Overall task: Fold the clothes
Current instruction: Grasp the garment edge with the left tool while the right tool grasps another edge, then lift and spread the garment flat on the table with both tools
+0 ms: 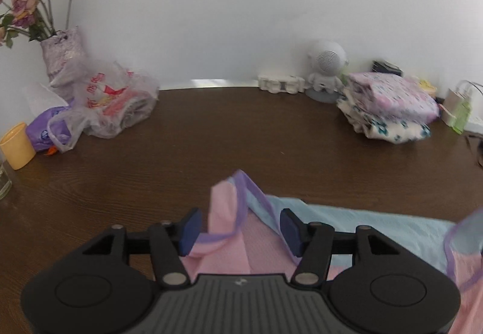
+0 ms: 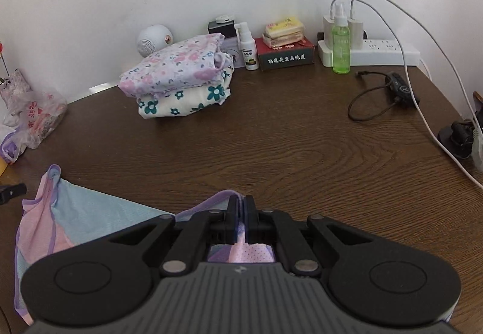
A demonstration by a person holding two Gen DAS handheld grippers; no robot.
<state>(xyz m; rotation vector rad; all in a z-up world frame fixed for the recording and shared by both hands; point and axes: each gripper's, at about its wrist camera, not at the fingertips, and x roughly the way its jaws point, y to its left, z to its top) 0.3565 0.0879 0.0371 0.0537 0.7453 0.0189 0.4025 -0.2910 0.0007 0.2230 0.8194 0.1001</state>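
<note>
A pink and light-blue garment with purple trim (image 1: 229, 243) lies on the brown table at the near edge. My left gripper (image 1: 240, 228) is open, its blue pads on either side of a raised strap of the garment. In the right wrist view the same garment (image 2: 84, 213) spreads to the left. My right gripper (image 2: 241, 221) is shut on the garment's purple-trimmed edge. A stack of two folded floral clothes (image 1: 389, 103) sits at the far right, and shows in the right wrist view (image 2: 181, 80) at the back.
Brown wooden table (image 2: 286, 147). Vase with dried roses (image 1: 60, 59), plastic bags (image 1: 111, 101) and a yellow cup (image 1: 16, 145) at the left. White round speaker (image 1: 327, 68) by the wall. Spray bottles (image 2: 341, 41), boxes (image 2: 286, 55), power strip (image 2: 383, 52), cables (image 2: 377, 98) at the right.
</note>
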